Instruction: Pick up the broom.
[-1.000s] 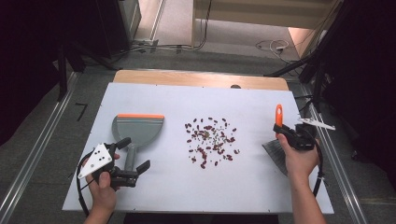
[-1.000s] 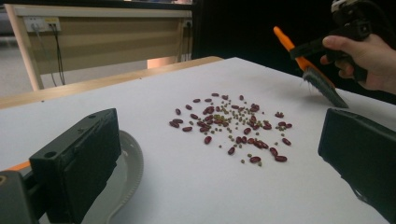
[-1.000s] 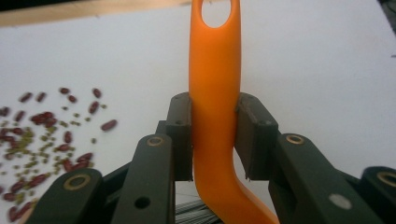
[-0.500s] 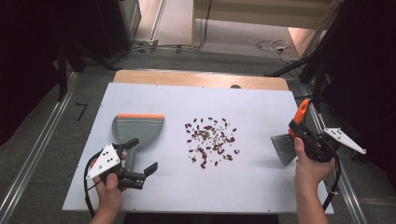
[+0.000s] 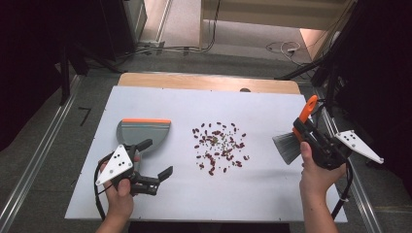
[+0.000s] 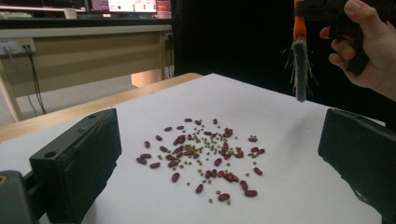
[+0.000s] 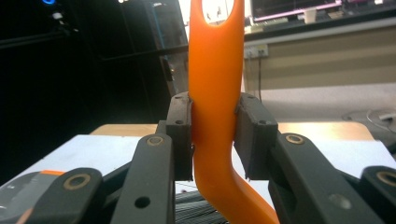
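Brush (image 5: pixel 296 141) clamped in right gripper (image 7: pixel 214 140); left gripper (image 5: pixel 156 162) open, empty; beans (image 5: pixel 218 146) unswept, dustpan (image 5: pixel 144 133) untouched.

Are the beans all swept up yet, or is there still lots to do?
Not yet. Done: the right gripper is shut on the brush by its orange handle and holds it off the table. In hand: the left gripper, jaws open and empty, sits by the dustpan, which lies on the white table. Left: every bean is still scattered mid-table, none in the pan.
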Action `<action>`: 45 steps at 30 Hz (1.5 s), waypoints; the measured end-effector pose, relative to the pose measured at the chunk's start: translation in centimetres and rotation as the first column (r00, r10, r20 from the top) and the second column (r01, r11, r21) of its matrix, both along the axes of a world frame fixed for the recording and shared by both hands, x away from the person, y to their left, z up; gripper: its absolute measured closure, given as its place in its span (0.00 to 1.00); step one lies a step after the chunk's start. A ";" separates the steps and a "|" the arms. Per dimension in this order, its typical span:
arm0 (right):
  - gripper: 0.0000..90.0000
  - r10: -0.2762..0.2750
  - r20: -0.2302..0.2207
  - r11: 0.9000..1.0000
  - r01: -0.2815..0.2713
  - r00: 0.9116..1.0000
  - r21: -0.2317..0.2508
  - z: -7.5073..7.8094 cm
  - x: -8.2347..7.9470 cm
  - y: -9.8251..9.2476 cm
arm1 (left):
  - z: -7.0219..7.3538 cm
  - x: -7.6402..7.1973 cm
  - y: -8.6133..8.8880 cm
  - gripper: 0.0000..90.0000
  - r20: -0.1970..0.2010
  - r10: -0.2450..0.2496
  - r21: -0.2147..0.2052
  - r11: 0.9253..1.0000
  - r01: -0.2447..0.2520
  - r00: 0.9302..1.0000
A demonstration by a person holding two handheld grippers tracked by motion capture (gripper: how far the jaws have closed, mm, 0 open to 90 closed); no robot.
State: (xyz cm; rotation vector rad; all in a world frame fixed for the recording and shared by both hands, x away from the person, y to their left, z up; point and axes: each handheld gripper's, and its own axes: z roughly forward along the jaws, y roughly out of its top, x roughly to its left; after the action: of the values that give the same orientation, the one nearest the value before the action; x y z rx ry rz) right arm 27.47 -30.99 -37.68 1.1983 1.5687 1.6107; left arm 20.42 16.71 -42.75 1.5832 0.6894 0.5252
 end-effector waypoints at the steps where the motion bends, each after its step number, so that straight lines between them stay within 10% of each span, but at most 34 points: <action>1: 0.75 0.012 0.006 1.000 -0.012 1.000 0.000 0.2 -0.2 0.5 | 0.1 0.1 -0.3 0.01 -0.007 -0.012 -0.012 1.000 0.012 1.000; 7: 0.75 0.095 0.039 0.996 -0.094 0.995 -0.008 1.0 -1.2 3.8 | 0.6 1.5 -3.3 0.01 -0.095 -0.150 -0.036 0.988 0.148 0.984; 18: 0.75 0.205 0.052 0.979 -0.204 0.977 -0.018 1.4 -2.8 8.2 | 1.3 2.7 -8.1 0.11 -0.116 -0.258 -0.053 0.966 0.253 0.959; 30: 0.75 0.302 0.054 0.953 -0.300 0.952 -0.039 1.1 -4.4 11.9 | 0.9 2.1 -9.9 0.24 -0.142 -0.277 -0.045 0.961 0.273 0.950; 45: 0.75 0.385 0.049 0.923 -0.383 0.922 -0.046 0.3 -5.9 15.0 | 0.6 1.9 -10.7 0.65 -0.171 -0.319 -0.081 0.947 0.309 0.932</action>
State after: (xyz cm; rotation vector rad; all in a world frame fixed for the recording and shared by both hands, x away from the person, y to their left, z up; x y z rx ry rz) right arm 21.61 -16.03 -37.33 0.8504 1.8731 1.8301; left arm 22.27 5.99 -42.17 1.6655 0.5644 0.1247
